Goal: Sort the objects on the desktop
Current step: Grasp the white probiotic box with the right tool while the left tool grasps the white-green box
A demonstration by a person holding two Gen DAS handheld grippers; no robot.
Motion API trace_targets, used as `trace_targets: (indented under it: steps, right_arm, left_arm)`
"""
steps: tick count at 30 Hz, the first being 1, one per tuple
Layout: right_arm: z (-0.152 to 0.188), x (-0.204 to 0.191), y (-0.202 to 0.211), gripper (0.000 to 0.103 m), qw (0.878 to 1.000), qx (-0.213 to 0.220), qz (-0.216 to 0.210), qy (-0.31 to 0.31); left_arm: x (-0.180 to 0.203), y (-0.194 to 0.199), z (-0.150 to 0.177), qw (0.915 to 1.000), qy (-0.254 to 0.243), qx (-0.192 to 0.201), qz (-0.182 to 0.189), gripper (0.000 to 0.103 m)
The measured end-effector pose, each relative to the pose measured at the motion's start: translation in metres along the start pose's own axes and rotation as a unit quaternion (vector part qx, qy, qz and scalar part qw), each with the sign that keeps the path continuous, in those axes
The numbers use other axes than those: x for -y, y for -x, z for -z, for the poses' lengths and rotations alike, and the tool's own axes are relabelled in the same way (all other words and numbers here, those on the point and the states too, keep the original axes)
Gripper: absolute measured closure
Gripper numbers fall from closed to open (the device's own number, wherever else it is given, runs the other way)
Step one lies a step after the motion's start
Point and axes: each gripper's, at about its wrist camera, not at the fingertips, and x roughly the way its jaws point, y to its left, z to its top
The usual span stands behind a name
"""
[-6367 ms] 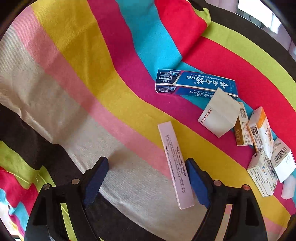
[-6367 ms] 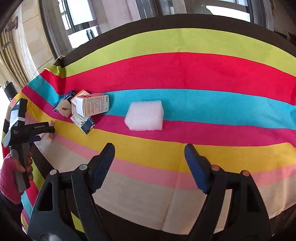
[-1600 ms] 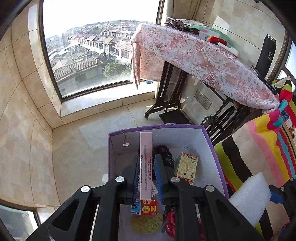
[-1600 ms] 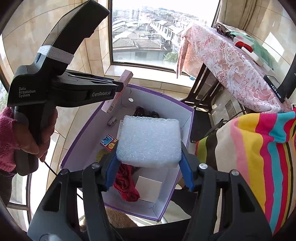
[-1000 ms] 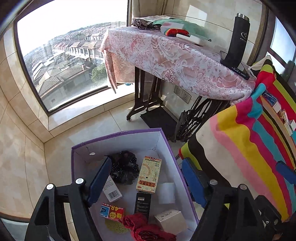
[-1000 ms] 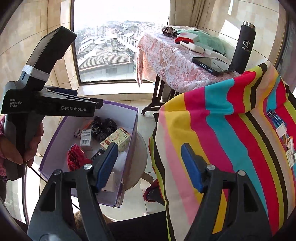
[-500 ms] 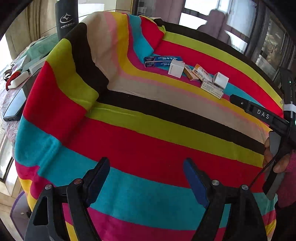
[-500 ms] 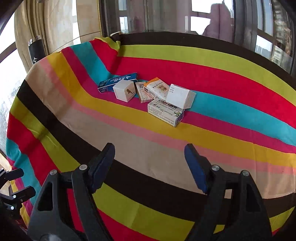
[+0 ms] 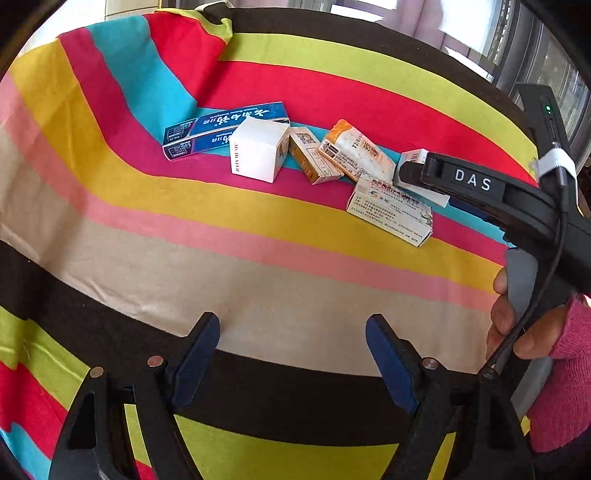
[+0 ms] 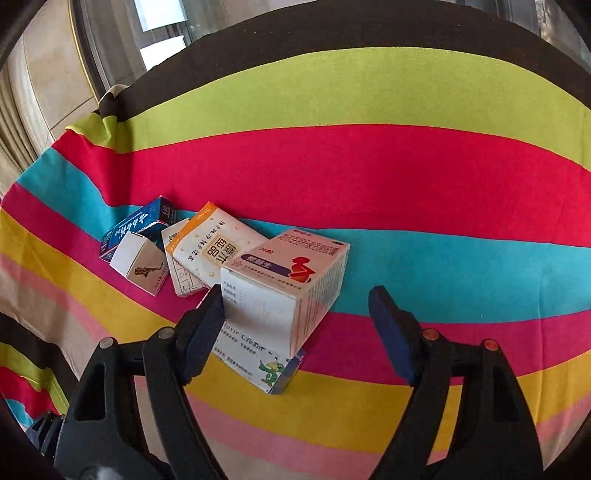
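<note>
Several small cartons lie in a cluster on the striped cloth (image 9: 258, 280). Among them are a blue toothpaste box (image 9: 225, 129), a white cube box (image 9: 258, 151) and an orange-and-white box (image 9: 354, 149). My left gripper (image 9: 293, 350) hangs open and empty over the cloth, well short of the cluster. My right gripper (image 10: 297, 328) straddles a white-and-pink box (image 10: 288, 280) that rests on a flat cream box (image 10: 258, 358). Its jaws are closing. The left pad (image 10: 205, 328) is at the box's edge; the right pad (image 10: 391, 332) stands clear of it.
In the left wrist view the right gripper's black handle (image 9: 476, 184) and a hand in a pink sleeve (image 9: 554, 332) fill the right side, hiding part of a white box (image 9: 413, 157). Windows and a wall lie beyond the table's far edge (image 10: 258, 33).
Both grippers let their items go into the purple box on the floor, then swung back over the striped table. The right one has closed in on the white-and-pink box.
</note>
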Motion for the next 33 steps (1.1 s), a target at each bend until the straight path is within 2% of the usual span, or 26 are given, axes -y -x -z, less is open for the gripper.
trace_targets:
  steps: [2, 5, 9, 11, 13, 14, 16, 17, 19, 21, 24, 27, 30, 33]
  right_arm:
    - [0.005, 0.017, 0.006, 0.059, 1.000, -0.001, 0.012, 0.003]
    - [0.012, 0.042, 0.020, 0.059, 1.000, 0.009, 0.026, 0.012]
    - [0.023, 0.073, 0.040, 0.059, 0.999, 0.020, 0.037, 0.012]
    - [0.030, 0.084, 0.044, 0.059, 0.999, 0.023, 0.045, 0.016]
    - [0.034, 0.096, 0.047, 0.059, 0.999, 0.019, 0.030, 0.001]
    - [0.035, 0.100, 0.050, 0.059, 0.999, 0.021, 0.028, -0.004]
    - [0.038, 0.103, 0.053, 0.059, 0.999, 0.022, 0.027, -0.005]
    - [0.039, 0.105, 0.054, 0.059, 0.999, 0.021, 0.023, -0.007]
    - [0.039, 0.107, 0.054, 0.059, 1.000, 0.019, 0.019, -0.009]
    - [0.035, 0.110, 0.053, 0.059, 1.000, 0.017, 0.014, -0.012]
    - [0.034, 0.113, 0.050, 0.059, 1.000, 0.007, 0.008, -0.019]
    - [0.026, 0.111, 0.037, 0.058, 1.000, -0.010, 0.007, -0.025]
    - [0.025, 0.111, 0.033, 0.056, 0.999, -0.017, 0.008, -0.026]
    - [0.020, 0.107, 0.029, 0.048, 1.000, -0.019, 0.008, -0.012]
  left_arm:
    - [0.013, -0.008, -0.010, 0.9999, -0.005, 0.002, 0.014, 0.021]
    - [0.036, -0.022, -0.025, 0.9993, -0.003, 0.000, 0.037, 0.021]
    - [0.054, -0.034, -0.038, 0.9971, 0.057, 0.013, 0.048, 0.021]
    - [0.060, -0.036, -0.046, 0.9946, 0.098, 0.029, 0.021, 0.021]
    - [0.062, -0.039, -0.055, 0.9888, 0.140, 0.048, -0.024, 0.021]
    - [0.063, -0.043, -0.060, 0.9847, 0.161, 0.050, -0.044, 0.021]
    - [0.063, -0.056, -0.070, 0.9793, 0.189, 0.041, -0.059, 0.021]
    - [0.065, -0.061, -0.073, 0.9787, 0.187, 0.037, -0.076, 0.021]
    - [0.075, -0.066, -0.075, 0.9807, 0.149, 0.019, -0.125, 0.020]
    - [0.077, -0.062, -0.066, 0.9826, 0.127, 0.022, -0.133, 0.020]
    - [0.064, -0.057, -0.050, 0.9781, 0.124, 0.030, -0.164, 0.018]
    - [0.053, -0.055, -0.050, 0.9801, 0.121, 0.030, -0.155, 0.016]
    - [0.052, -0.063, -0.054, 0.9834, 0.104, 0.014, -0.148, 0.001]
    - [0.054, -0.065, -0.053, 0.9843, 0.096, 0.012, -0.147, 0.000]
